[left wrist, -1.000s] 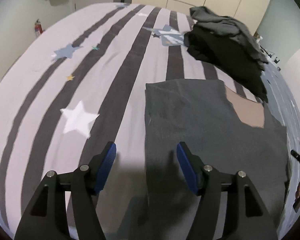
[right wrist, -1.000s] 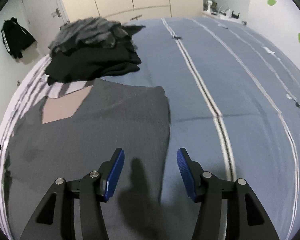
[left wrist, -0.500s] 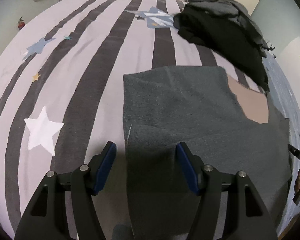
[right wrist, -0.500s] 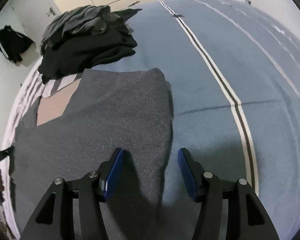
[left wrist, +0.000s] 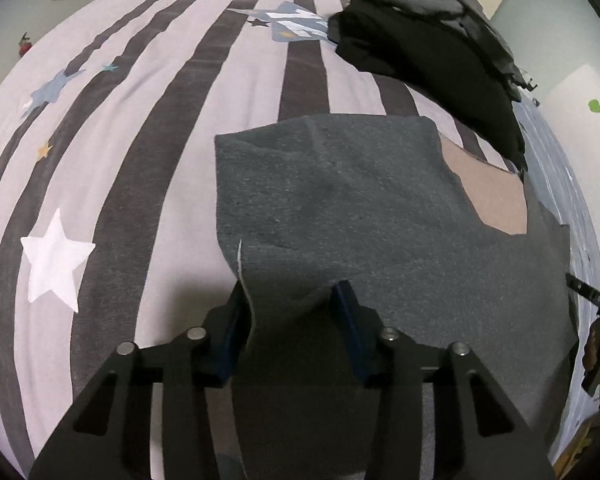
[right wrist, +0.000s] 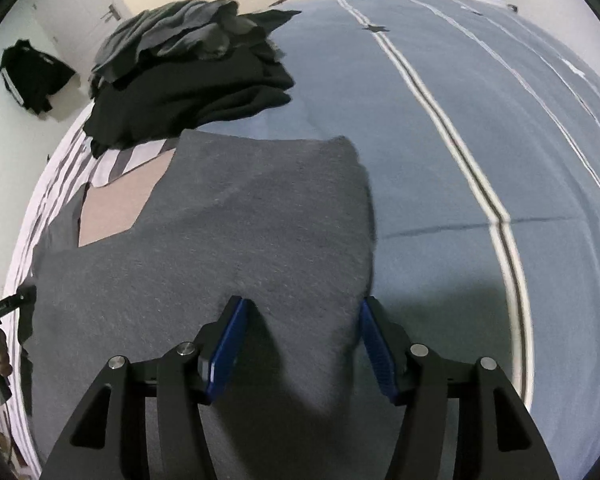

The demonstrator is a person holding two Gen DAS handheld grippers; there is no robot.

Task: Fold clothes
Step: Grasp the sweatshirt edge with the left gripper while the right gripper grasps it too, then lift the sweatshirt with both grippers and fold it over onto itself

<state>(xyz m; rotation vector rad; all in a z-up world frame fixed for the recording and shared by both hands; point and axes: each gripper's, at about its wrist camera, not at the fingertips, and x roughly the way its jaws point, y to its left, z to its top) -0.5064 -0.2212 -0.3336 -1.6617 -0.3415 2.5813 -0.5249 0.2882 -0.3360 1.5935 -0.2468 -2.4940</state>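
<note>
Am closing left gripper [left wrist: 290, 300] on near left edge of grey garment [left wrist: 340, 200], cloth bunching between narrowing jaws; second ago they stood wide above it. Right gripper [right wrist: 300, 316] lowered, jaws wide astride right edge, not pinching. Garment lying flat on bed [left wrist: 140, 120]. Fold starting.

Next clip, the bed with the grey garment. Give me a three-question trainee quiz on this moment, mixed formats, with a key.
1. True or false: the grey garment lies flat on the bed with both sides folded in.
2. Which gripper has fabric bunched up between its pads? A) left gripper B) right gripper C) neither
3. Fill in: the pile of dark clothes sits ____ the grey garment, as seen from the grippers.

Key: 1 true. 2 A: its jaws are closing on the garment's edge; the right gripper straddles the other edge with open jaws. 3 beyond.
</note>
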